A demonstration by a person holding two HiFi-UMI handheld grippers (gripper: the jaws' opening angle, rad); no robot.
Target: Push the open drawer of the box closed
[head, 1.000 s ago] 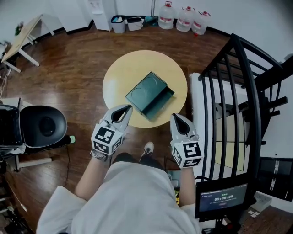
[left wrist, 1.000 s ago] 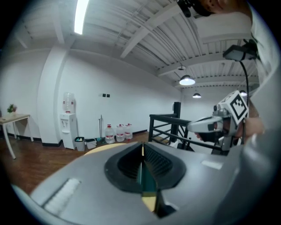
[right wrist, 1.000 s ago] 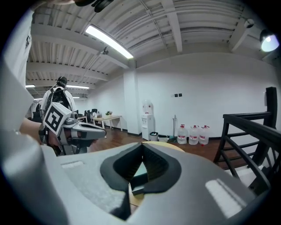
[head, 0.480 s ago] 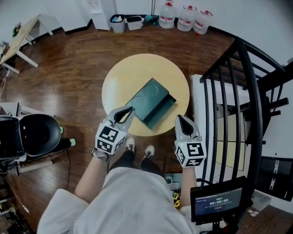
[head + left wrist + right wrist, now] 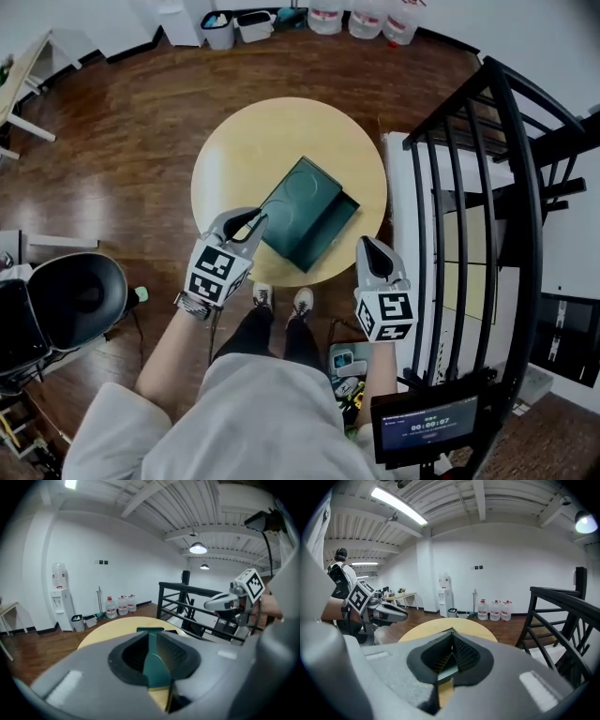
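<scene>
A dark green box [image 5: 298,204] lies slantwise on the round yellow table [image 5: 244,141], its drawer [image 5: 333,230] pulled out toward the lower right. My left gripper [image 5: 251,223] sits at the box's near left corner, its jaws opening with only a narrow gap and nothing pressed between them. In the left gripper view the box [image 5: 152,641] shows through that gap. My right gripper [image 5: 368,246] hangs shut and empty off the table's near right edge, a short way from the drawer's open end.
A black stair railing [image 5: 469,187] runs close on the right. A black chair [image 5: 75,300] stands at lower left. Water bottles [image 5: 366,19] and bins [image 5: 234,26] line the far wall. A small screen [image 5: 424,427] sits at the bottom right, and the person's shoes [image 5: 281,300] are under the table edge.
The left gripper has moved in to the box's near left corner and its jaws have parted a little. The right gripper stays shut, still near the table's right edge.
</scene>
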